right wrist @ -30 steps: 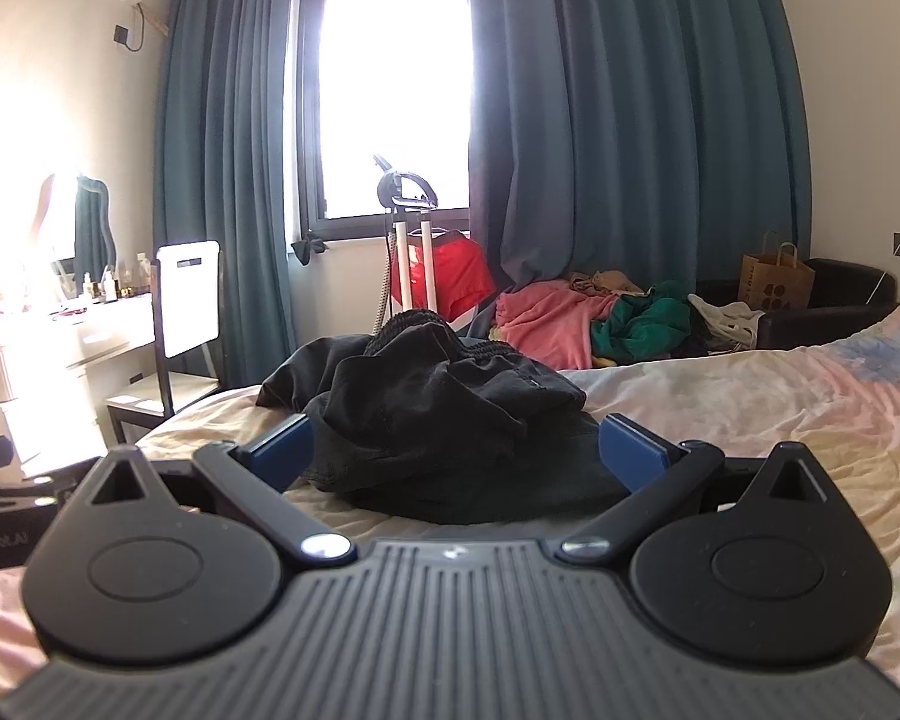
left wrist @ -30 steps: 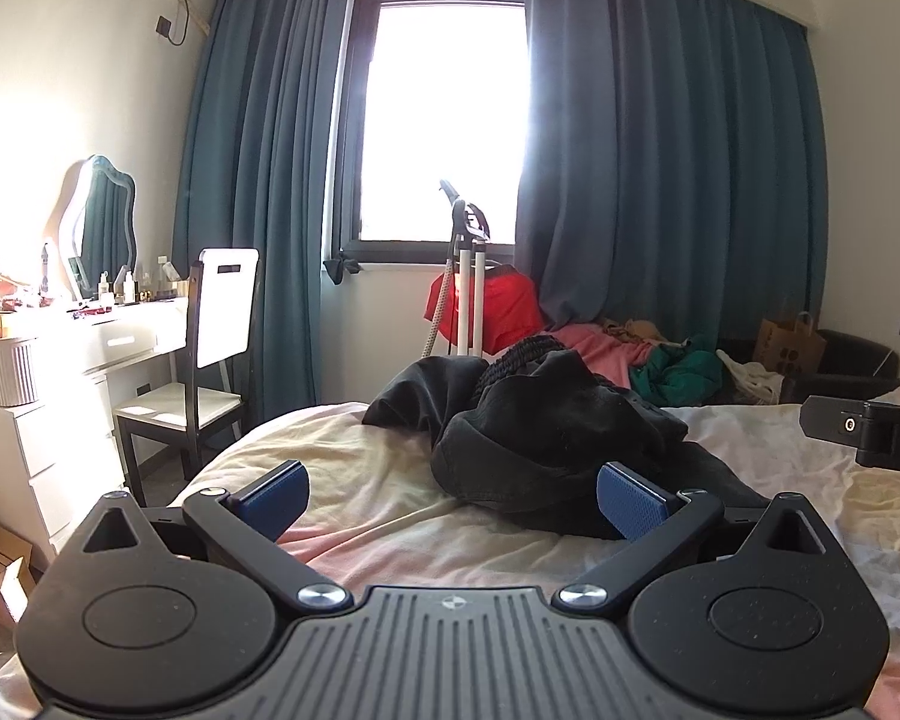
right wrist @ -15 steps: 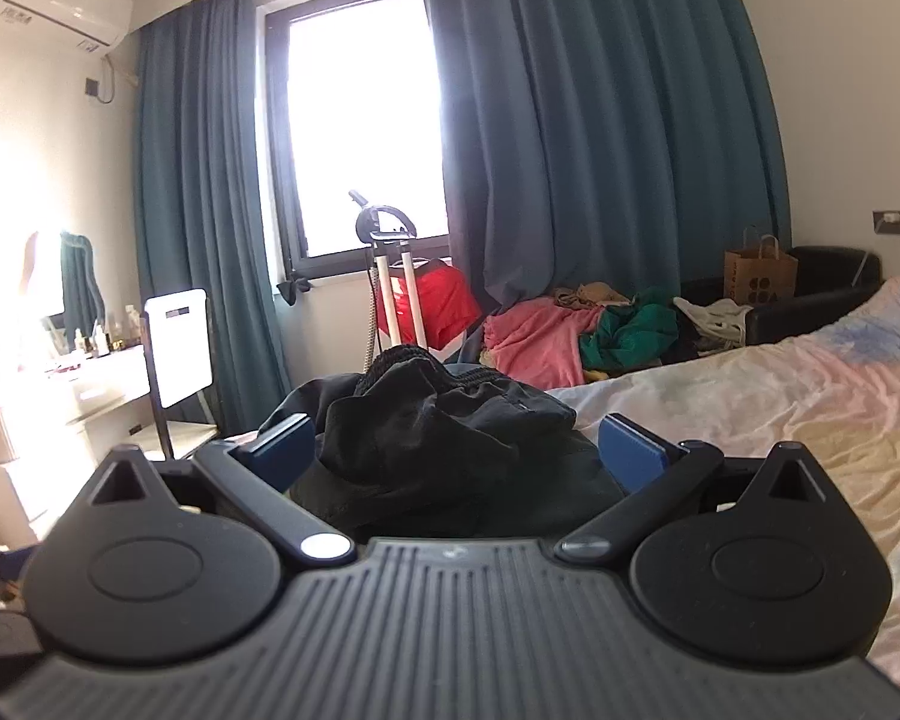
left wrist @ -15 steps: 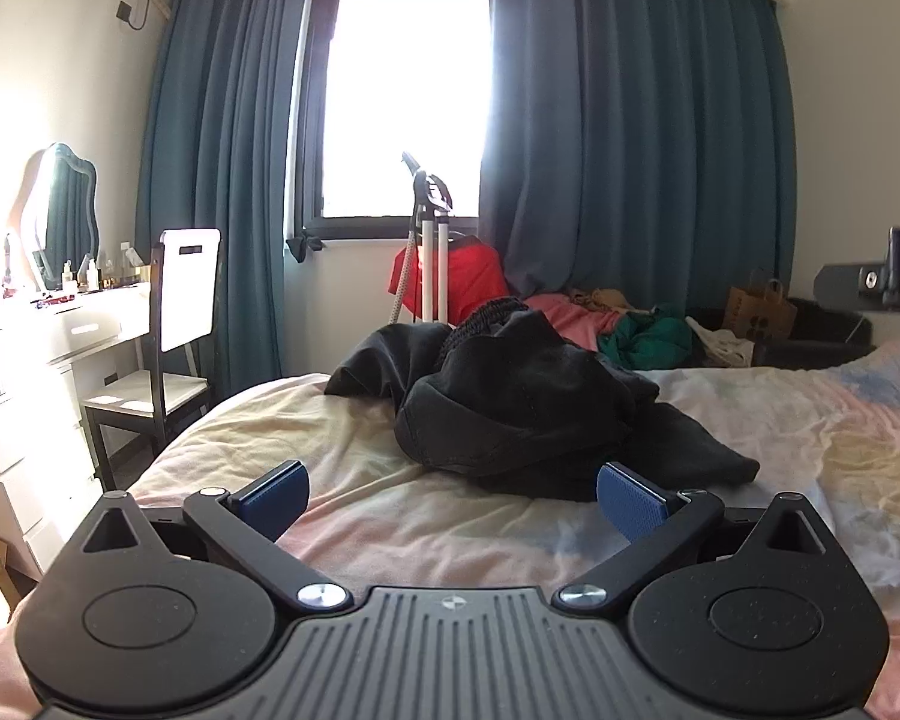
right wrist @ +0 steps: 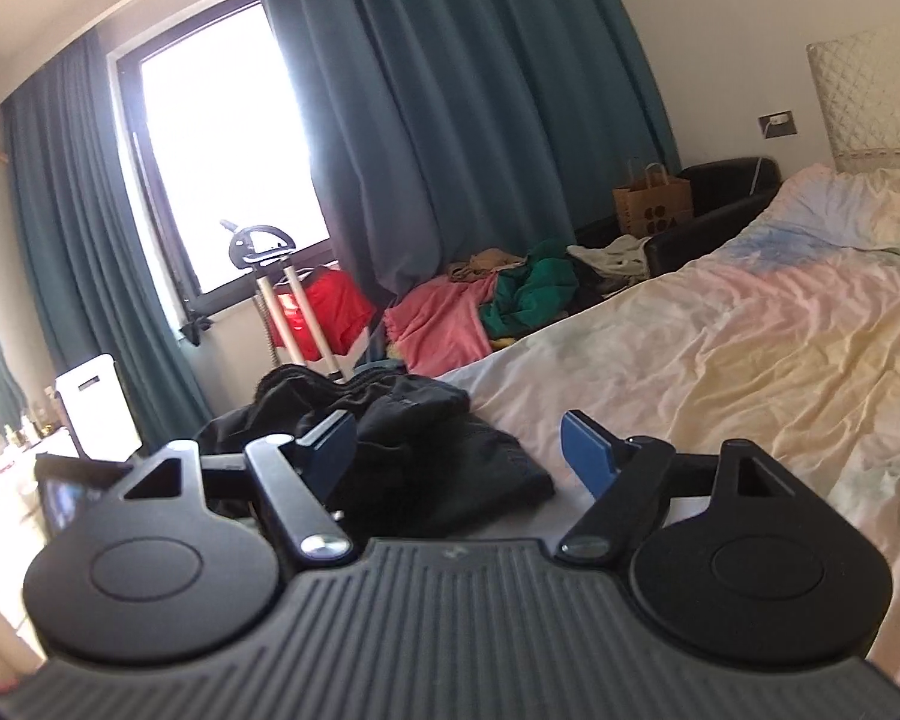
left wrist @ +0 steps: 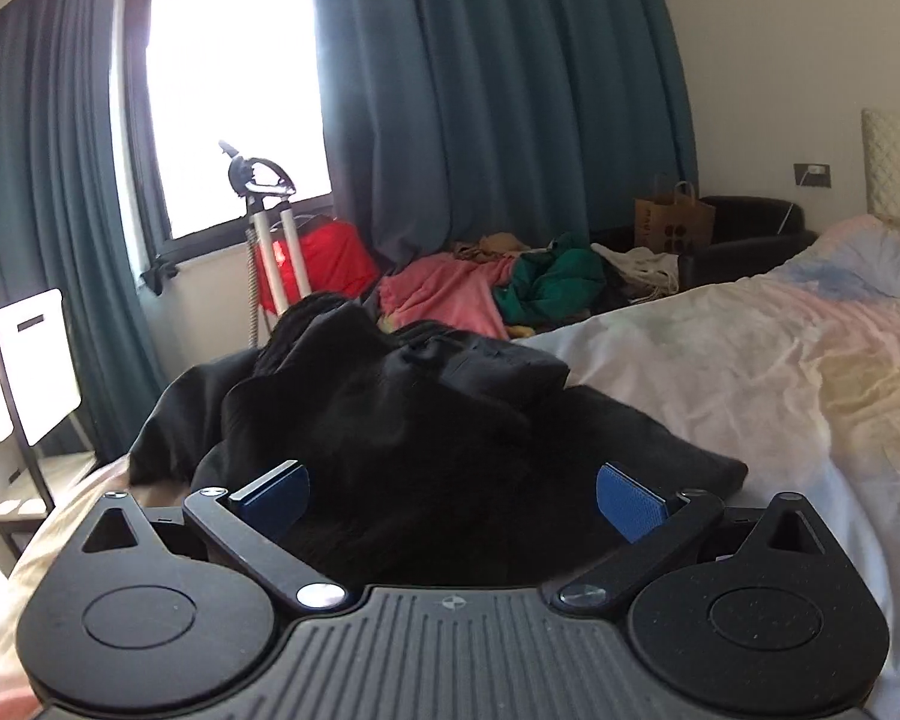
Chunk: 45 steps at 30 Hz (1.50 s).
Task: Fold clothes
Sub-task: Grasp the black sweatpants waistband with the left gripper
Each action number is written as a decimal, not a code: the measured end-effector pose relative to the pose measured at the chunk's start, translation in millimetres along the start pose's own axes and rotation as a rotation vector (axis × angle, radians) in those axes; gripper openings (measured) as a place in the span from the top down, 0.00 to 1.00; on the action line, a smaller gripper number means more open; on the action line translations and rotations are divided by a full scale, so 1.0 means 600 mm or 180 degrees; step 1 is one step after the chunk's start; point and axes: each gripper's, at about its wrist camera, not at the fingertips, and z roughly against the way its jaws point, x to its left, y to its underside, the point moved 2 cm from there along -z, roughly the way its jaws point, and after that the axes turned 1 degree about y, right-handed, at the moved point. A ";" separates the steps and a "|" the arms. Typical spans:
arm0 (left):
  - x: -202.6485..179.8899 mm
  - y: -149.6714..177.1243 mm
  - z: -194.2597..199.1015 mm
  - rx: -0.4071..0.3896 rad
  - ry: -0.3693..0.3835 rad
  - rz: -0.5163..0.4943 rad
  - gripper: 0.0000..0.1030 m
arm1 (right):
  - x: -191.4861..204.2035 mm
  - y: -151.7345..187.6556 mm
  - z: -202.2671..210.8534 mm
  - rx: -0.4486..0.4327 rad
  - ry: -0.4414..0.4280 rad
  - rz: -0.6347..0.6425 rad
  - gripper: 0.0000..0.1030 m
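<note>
A crumpled black garment (left wrist: 402, 414) lies in a heap on the bed (left wrist: 780, 372). My left gripper (left wrist: 453, 495) is open, low and close in front of the heap, its blue pads either side of the near cloth and holding nothing. In the right wrist view the same black garment (right wrist: 402, 438) lies ahead and to the left. My right gripper (right wrist: 459, 450) is open and empty, tilted, over the garment's right edge and the sheet.
The bed sheet (right wrist: 750, 360) stretches right toward pillows and a quilted headboard (right wrist: 870, 102). Beyond the bed lie pink and green clothes (left wrist: 510, 288), a red bag with a steamer stand (left wrist: 270, 228), a paper bag (left wrist: 672, 216) and a black armchair. A white chair (left wrist: 30, 372) stands left.
Both grippers have moved forward toward the black garment and turned right, so more of the bed and headboard shows. The right gripper has tilted. Both stay open.
</note>
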 end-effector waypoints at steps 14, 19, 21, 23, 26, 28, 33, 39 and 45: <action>-0.113 -0.057 -0.443 0.0611 -0.0235 -0.0511 0.14 | -0.027 0.111 -0.174 0.0529 0.0160 -0.0047 0.23; -0.086 -0.067 -0.445 0.0673 -0.0306 -0.0264 0.73 | -0.023 0.137 -0.197 0.0620 0.0179 -0.0020 0.24; -0.062 -0.082 -0.413 0.0611 -0.0217 -0.0017 0.89 | -0.021 0.136 -0.198 0.0554 0.0188 -0.0022 0.24; -0.033 -0.107 -0.351 0.0424 -0.0172 0.0251 0.92 | -0.020 0.135 -0.197 0.0510 0.0191 -0.0033 0.24; 0.020 -0.137 -0.242 0.0156 -0.0155 0.0581 0.94 | -0.016 0.130 -0.188 0.0455 0.0183 -0.0033 0.24; 0.063 -0.149 -0.162 0.0037 -0.0117 0.0778 0.95 | -0.014 0.125 -0.178 0.0397 0.0189 -0.0028 0.24; 0.179 -0.138 0.062 -0.0273 -0.0086 0.1184 0.96 | -0.020 0.105 -0.148 0.0263 0.0217 -0.0095 0.24; 0.296 -0.007 0.288 -0.0141 -0.0267 0.1570 0.96 | -0.006 0.094 -0.119 0.0344 0.0110 -0.0129 0.24; 0.374 0.182 0.352 0.0632 -0.0818 0.1254 0.97 | 0.030 0.108 -0.097 0.0777 -0.0381 -0.0194 0.24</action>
